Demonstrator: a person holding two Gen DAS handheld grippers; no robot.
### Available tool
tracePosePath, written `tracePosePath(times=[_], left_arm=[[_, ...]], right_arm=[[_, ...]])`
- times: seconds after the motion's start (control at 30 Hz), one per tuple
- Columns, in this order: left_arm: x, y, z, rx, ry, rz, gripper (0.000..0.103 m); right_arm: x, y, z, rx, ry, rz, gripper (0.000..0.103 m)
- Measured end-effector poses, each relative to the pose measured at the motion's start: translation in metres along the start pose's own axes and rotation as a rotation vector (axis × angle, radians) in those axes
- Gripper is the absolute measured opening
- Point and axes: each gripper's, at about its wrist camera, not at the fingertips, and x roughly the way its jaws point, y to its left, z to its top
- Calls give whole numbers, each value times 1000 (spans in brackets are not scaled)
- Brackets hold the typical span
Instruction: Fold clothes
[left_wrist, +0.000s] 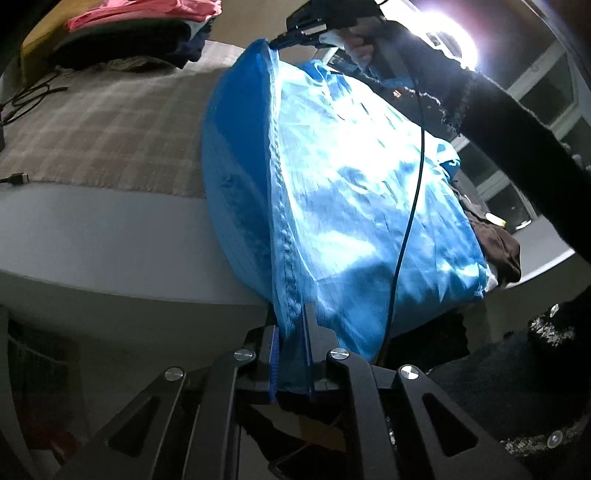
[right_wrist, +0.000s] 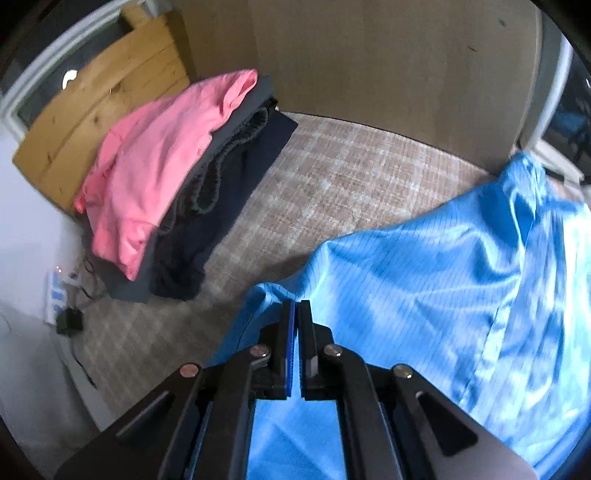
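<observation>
Both grippers are gripping one blue garment (left_wrist: 351, 192), a thin, shiny fabric with fine stripes, and holding it up off the bed (left_wrist: 110, 122). The left gripper (left_wrist: 291, 354) is pinching a seamed edge, with cloth bunched between its nearly closed jaws. The right gripper (right_wrist: 295, 332) is pressed together on another part of the same edge; in the left wrist view it shows at the far top of the garment (left_wrist: 295, 35), held in a hand (left_wrist: 360, 46) with a dark sleeve behind it. The seam is running taut between the two grips.

The garment is hanging as a sheet between the grippers, over the near edge of the bed, its lower part draping out of view. A cable (left_wrist: 410, 206) is hanging across the cloth.

Toward the far-left corner of the bed, by the wooden headboard (right_wrist: 96, 103), a stack of folded clothes (right_wrist: 184, 192) is lying, pink piece on top, dark ones under it.

Step in hand, as I judge it: lifting and spreading the garment before a fold. No fold appears made in it yet.

The next move is likely calling for keeping the edge stretched, carrying it over the bare checked cover beside the stack, and laying it flat without wrinkles. The slippery cloth may be sliding in the grips; the cable could snag.
</observation>
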Motion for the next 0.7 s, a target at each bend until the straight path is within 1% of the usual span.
tracePosePath(times=[0.07,0.13,0.23,0.3,0.33,0.37,0.4,0.53,0.63,0.7], left_arm=[[4,0,0,-2,13,25,9],[9,1,-1,-11,30,47,10],[14,8,-3,-37,40,63,10],[14,12,-5,-61,33,53,10],[14,14,-6,-69,30,51,10],[15,15,-6,-74,29,51,10],[16,16,-6,-80,28,50,10],[18,15,-6,-78,30,55,10],[18,13,-5,-74,33,59,9],[18,12,-5,-71,34,62,10]], right_arm=[[10,3,2,-43,34,-21,3],[17,8,10,-93,42,-60,4],[28,17,22,-168,52,-119,15],[29,27,29,-204,52,-86,25],[31,32,31,-226,58,-81,27],[33,38,32,-248,65,-77,33],[39,45,33,-264,88,-80,36],[66,57,32,-243,195,-72,36],[85,66,27,-272,236,-147,36],[92,66,26,-266,250,-176,36]])
